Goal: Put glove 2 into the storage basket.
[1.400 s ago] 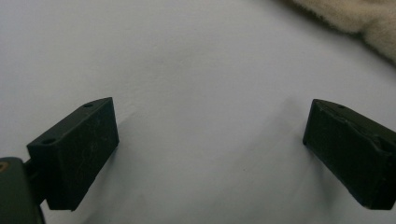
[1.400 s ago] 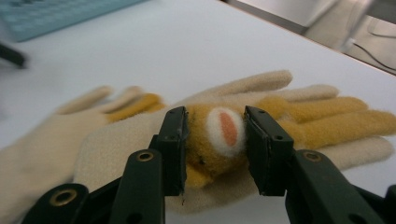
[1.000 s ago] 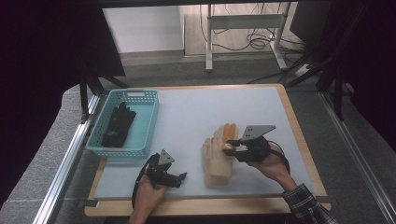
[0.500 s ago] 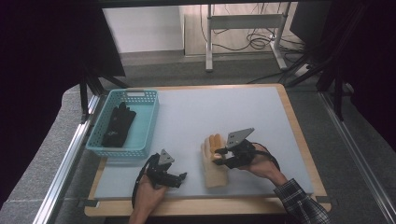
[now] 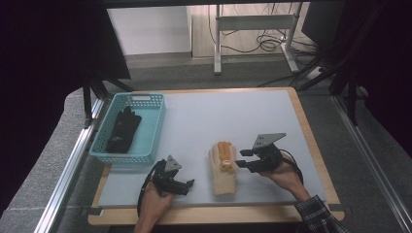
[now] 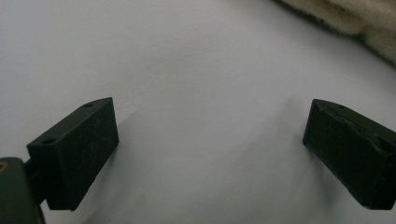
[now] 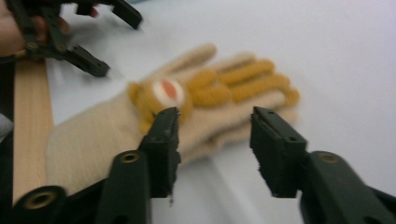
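Right gripper view: right claw (image 7: pixel 212 122) (just opening) stands released, seemingly clear of glove (image 7: pixel 140 126).

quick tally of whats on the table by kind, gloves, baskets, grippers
cream and yellow gloves: 1
black gloves, lying in the basket: 1
teal baskets: 1
grippers: 2, the left gripper and the right gripper
total: 5

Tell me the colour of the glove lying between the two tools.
Cream glove with mustard-yellow trim; clearest in the right gripper view.
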The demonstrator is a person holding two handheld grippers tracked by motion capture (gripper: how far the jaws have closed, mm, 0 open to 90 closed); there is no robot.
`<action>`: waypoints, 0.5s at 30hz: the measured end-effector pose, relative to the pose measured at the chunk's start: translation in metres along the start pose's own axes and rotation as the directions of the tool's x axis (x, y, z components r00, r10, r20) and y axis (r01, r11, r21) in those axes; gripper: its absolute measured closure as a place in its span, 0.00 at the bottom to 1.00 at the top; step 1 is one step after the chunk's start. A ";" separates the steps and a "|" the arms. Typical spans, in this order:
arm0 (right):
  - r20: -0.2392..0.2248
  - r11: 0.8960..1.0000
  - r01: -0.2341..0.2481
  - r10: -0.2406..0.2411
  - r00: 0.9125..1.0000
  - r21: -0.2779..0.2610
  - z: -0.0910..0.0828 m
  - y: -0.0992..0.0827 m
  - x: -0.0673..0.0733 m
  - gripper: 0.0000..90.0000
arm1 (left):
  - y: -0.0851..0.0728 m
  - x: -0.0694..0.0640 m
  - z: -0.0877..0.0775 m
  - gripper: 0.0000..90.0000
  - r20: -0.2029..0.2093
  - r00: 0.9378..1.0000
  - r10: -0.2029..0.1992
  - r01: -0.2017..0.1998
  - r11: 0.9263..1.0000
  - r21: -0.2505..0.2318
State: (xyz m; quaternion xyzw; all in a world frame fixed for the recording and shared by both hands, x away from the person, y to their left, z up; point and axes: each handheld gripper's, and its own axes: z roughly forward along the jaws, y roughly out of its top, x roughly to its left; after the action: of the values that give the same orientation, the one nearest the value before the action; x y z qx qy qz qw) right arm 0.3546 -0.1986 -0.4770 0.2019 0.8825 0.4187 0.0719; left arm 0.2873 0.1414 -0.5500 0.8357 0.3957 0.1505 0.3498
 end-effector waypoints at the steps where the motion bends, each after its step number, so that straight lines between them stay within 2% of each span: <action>1: 0.020 0.999 -0.039 0.039 0.999 0.008 -0.002 -0.008 0.000 0.67 | 0.000 0.000 0.000 0.04 0.000 1.000 0.000 0.000 1.000 0.000; 2: 0.020 0.999 -0.039 0.039 0.999 0.008 -0.002 -0.008 0.000 0.67 | 0.000 0.000 0.000 0.04 0.001 1.000 -0.003 0.003 1.000 0.000; 5: 0.003 0.997 -0.074 0.074 0.997 0.007 -0.001 -0.020 0.004 0.78 | 0.000 0.000 0.000 0.04 0.000 1.000 -0.003 0.003 1.000 0.000; 10: -0.020 0.998 -0.053 0.054 0.998 0.046 0.008 -0.033 0.020 0.92 | 0.000 -0.001 0.000 0.04 -0.002 1.000 -0.002 0.002 1.000 -0.003; 15: -0.046 0.998 -0.029 0.032 0.998 0.060 0.014 -0.040 0.030 0.96 | -0.001 -0.001 -0.001 0.04 -0.012 1.000 -0.011 0.011 1.000 -0.009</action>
State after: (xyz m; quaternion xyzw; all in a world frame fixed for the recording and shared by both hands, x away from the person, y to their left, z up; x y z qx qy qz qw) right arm 0.3196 -0.1988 -0.5152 0.2077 0.8927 0.3979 0.0388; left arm 0.2860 0.1415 -0.5498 0.8310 0.4018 0.1552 0.3520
